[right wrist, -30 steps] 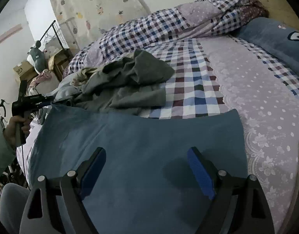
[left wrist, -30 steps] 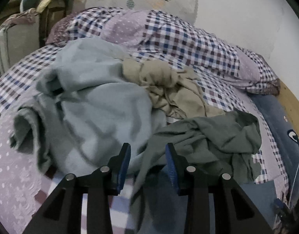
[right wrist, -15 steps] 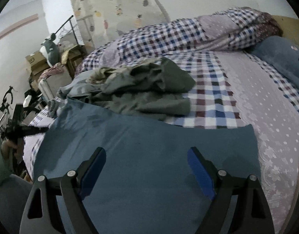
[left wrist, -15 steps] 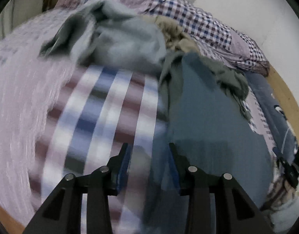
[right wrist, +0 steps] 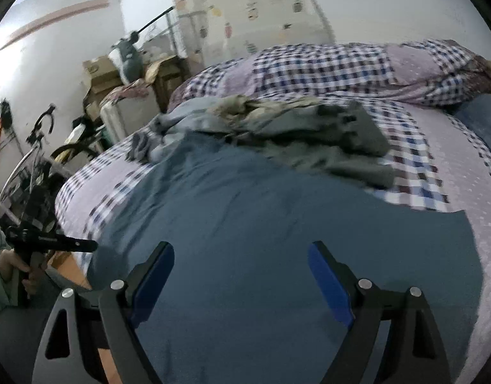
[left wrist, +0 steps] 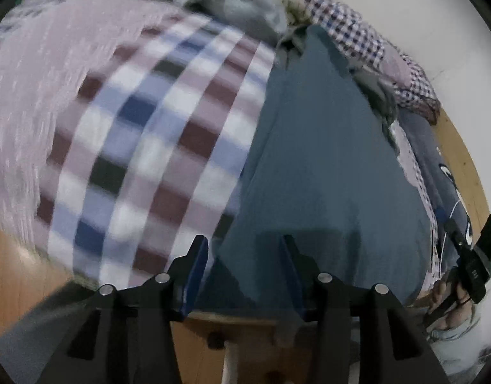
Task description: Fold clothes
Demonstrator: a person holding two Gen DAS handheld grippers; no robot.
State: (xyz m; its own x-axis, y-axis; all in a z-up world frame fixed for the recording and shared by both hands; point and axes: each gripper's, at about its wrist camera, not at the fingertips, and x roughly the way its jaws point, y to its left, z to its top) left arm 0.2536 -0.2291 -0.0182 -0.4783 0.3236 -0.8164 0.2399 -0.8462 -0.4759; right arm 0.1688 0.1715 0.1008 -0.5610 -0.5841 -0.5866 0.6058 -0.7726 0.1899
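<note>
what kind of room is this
Most likely a lived-in bedroom that also stores things: a bed with a checked sheet, a rolled checked quilt along the wall, a pile of clothes on the bed, plus cardboard boxes and a bicycle beside it.

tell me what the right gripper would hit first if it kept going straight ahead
Most likely the blue garment spread on the bed: the open right gripper points low across it. Beyond lies the grey-green clothes pile; depth is unclear.

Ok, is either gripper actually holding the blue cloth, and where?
Right gripper: open, holds nothing. Left gripper: a near corner of the blue cloth lies between its parted fingers, but whether it is gripped cannot be told.
</note>
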